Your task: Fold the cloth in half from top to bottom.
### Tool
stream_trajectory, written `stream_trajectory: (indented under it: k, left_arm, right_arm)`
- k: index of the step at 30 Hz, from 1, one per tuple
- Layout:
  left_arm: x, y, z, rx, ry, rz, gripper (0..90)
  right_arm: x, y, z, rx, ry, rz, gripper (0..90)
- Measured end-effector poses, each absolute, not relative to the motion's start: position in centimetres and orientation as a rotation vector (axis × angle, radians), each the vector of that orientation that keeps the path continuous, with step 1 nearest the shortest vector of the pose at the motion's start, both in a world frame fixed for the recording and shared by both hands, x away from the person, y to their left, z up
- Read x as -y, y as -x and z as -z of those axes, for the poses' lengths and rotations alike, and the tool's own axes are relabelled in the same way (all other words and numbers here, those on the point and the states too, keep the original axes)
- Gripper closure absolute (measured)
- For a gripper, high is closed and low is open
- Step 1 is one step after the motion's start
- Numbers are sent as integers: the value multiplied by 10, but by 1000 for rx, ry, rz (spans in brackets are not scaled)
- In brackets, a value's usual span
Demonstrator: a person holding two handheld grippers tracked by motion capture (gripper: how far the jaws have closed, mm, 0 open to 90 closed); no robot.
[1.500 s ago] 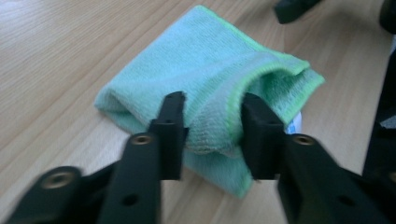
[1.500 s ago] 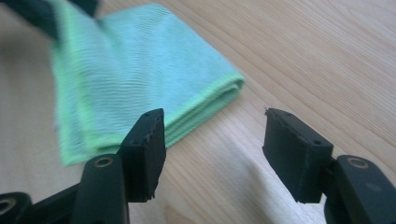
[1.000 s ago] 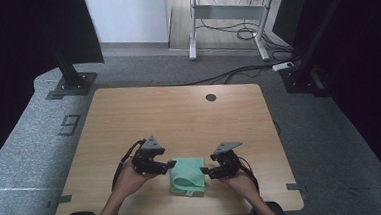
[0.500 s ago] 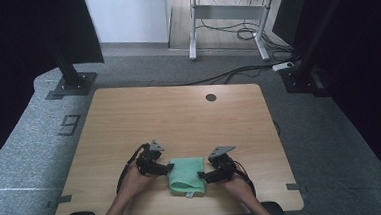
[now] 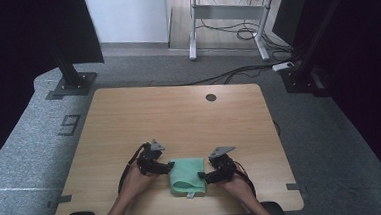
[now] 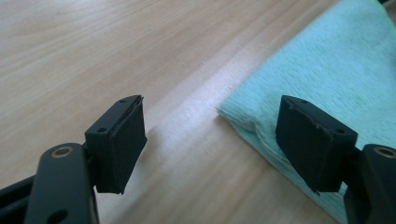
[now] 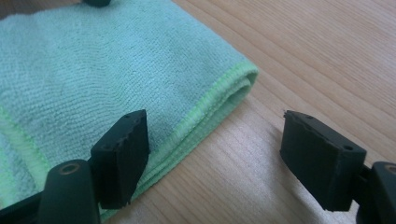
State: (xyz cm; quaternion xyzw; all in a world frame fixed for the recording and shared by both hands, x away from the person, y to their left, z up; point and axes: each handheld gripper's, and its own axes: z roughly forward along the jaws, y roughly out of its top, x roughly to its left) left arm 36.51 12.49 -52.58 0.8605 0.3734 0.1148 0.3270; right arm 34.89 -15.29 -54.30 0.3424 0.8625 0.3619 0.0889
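Folded green towel [image 5: 187,175] sits at the table's [image 5: 179,118] near edge, right between the left tongs [image 5: 169,165] and right tongs [image 5: 201,176] (both wide, nothing gripped), one at each side edge.

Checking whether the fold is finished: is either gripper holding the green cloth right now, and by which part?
Nothing is held. The left gripper and right gripper both have open jaws, each straddling an edge of the folded green cloth without pressing it.
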Motion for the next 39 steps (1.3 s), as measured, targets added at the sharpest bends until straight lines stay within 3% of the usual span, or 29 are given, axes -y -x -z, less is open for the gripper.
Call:
stream_trajectory:
  k: [7, 14, 22, 27, 39]
  left_arm:
    - [-121, -330, 516, -877, -2274, -303, 227]
    - [-128, -312, 525, -890, -2272, -274, 216]
    - [-128, -310, 538, -911, -2263, -293, 208]
    - [-130, -314, 544, -921, -2246, -313, 143]
    - [-133, -332, 548, -946, -2210, -335, 89]
  right_arm:
    - [155, -340, 539, -2565, -1002, -1112, 166]
    - [156, -324, 539, -2583, -980, -1096, 150]
    - [154, -316, 546, -2568, -976, -1066, 140]
    - [153, -315, 548, -2550, -958, -1055, 135]
    - [152, -330, 548, -2521, -987, -1045, 135]
